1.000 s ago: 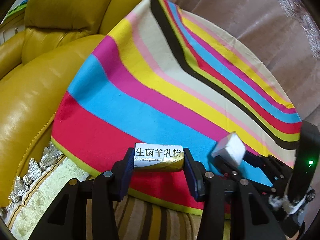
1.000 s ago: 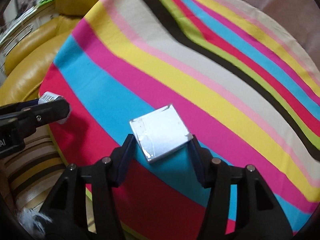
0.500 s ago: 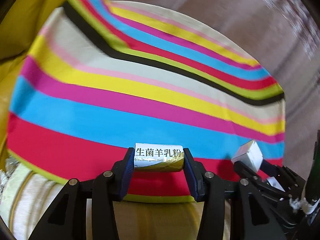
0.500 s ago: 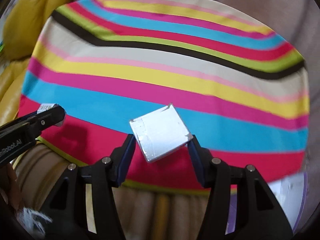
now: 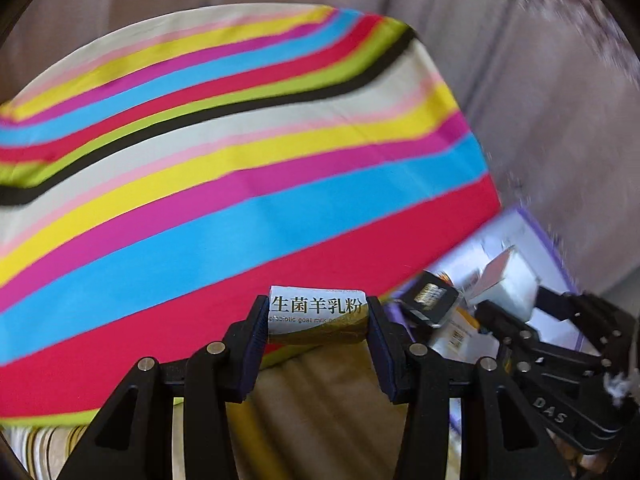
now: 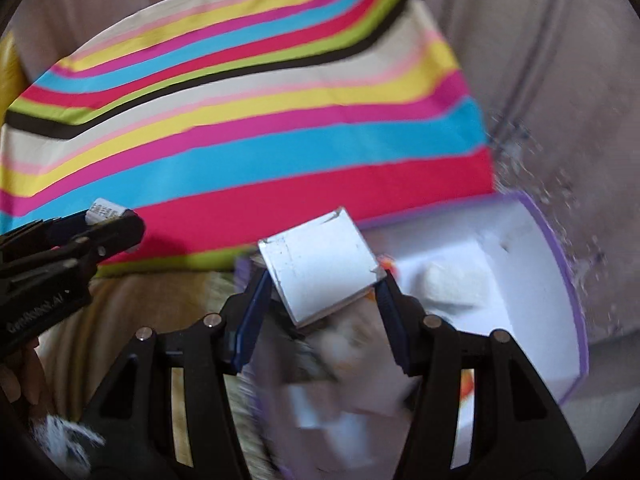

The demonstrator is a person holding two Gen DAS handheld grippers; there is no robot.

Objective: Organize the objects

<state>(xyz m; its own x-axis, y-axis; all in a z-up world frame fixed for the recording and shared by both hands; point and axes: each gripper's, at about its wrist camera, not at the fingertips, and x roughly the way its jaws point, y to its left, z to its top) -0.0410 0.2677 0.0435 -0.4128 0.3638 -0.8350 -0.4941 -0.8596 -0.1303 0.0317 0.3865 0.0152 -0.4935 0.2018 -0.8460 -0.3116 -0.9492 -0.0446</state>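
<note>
The left hand-held gripper (image 5: 318, 316) is clamping a small gold-and-white milk powder packet (image 5: 318, 314) and the right hand-held gripper (image 6: 320, 280) is clamping a flat silver square packet (image 6: 322, 266) above the purple-edged white box (image 6: 560, 264), probably for dropping inside.

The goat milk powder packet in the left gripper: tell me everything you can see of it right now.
The goat milk powder packet is a small rolled sachet, white on top with dark Chinese characters and a line of English, shiny gold foil below. It lies crosswise between the jaws of the left gripper, clamped at both ends and held in the air above the edge of the striped cloth. Nothing else touches it.
</note>
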